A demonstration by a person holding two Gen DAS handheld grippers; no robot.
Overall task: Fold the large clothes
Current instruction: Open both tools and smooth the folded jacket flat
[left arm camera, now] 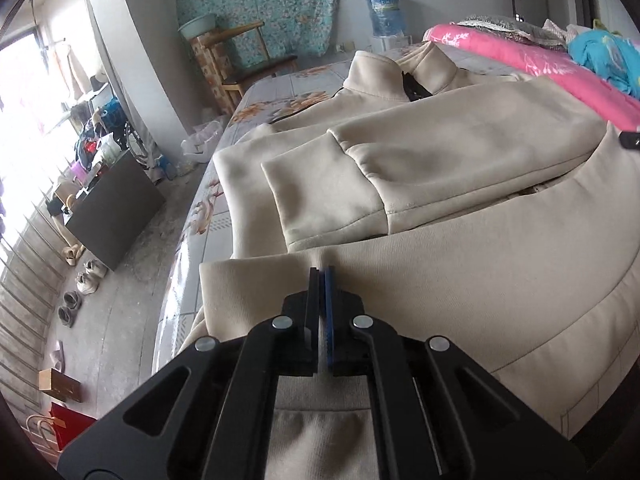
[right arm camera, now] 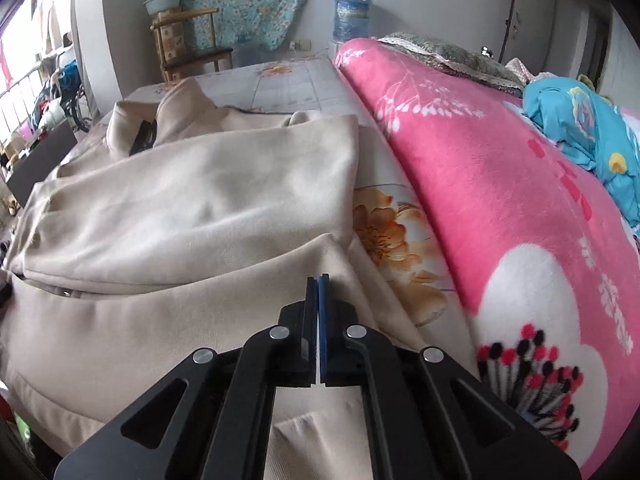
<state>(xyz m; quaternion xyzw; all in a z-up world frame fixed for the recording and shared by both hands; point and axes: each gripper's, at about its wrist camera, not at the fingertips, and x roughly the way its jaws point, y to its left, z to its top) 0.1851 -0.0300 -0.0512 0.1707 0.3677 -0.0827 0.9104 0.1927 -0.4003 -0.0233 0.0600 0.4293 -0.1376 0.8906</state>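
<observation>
— Where is our jacket (left arm camera: 460, 152)?

— It lies spread on the bed (left arm camera: 276, 92), collar at the far end, both sleeves folded across the front, and a pink blanket (right arm camera: 500, 200) just beside it.

— And what are we gripping?

— Our left gripper (left arm camera: 322, 276) is pressed together, pinching the jacket's near hem by its left corner. Our right gripper (right arm camera: 319, 280) is likewise closed, pinching the hem near the right corner.
</observation>
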